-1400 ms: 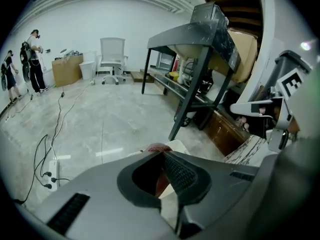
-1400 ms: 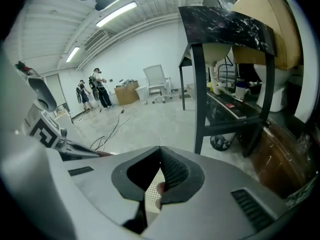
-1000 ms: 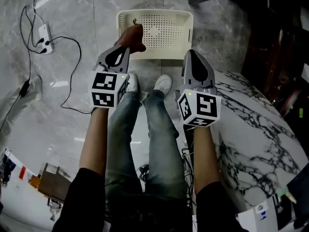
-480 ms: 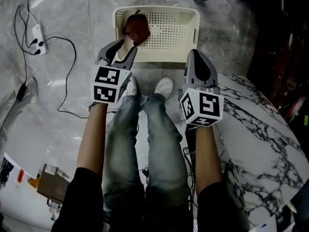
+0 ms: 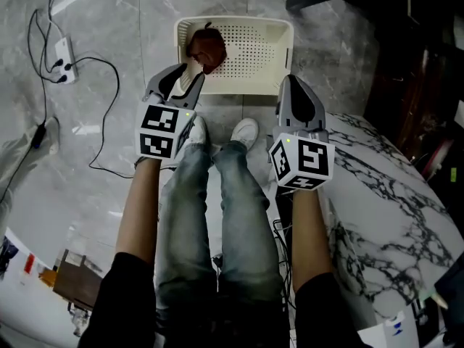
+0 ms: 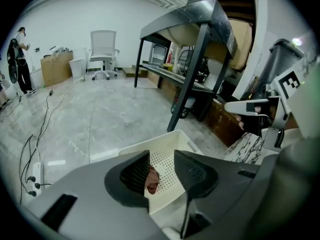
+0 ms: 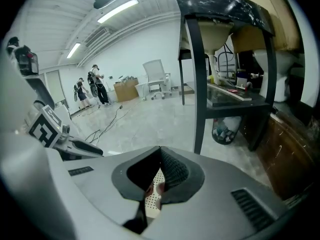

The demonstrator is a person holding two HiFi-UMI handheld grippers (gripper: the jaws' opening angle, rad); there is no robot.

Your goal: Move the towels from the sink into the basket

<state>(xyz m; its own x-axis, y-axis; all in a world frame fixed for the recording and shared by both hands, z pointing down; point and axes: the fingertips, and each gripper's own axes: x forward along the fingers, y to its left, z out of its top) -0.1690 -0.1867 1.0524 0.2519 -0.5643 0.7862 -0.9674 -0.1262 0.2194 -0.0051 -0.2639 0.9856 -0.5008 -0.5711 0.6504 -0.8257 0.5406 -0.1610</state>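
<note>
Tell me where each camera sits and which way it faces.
Head view: on the person's head, facing steeply down at the basket holding a towel; forearms, legs, left tool, right tool show.
Left gripper view: on the left tool, facing along its closing jaws, nothing between them, toward the basket; right tool shows.
Right gripper view: on the right tool, facing along its shut jaws over the floor; left tool shows.
Head and left gripper views share the towel in the basket.
</note>
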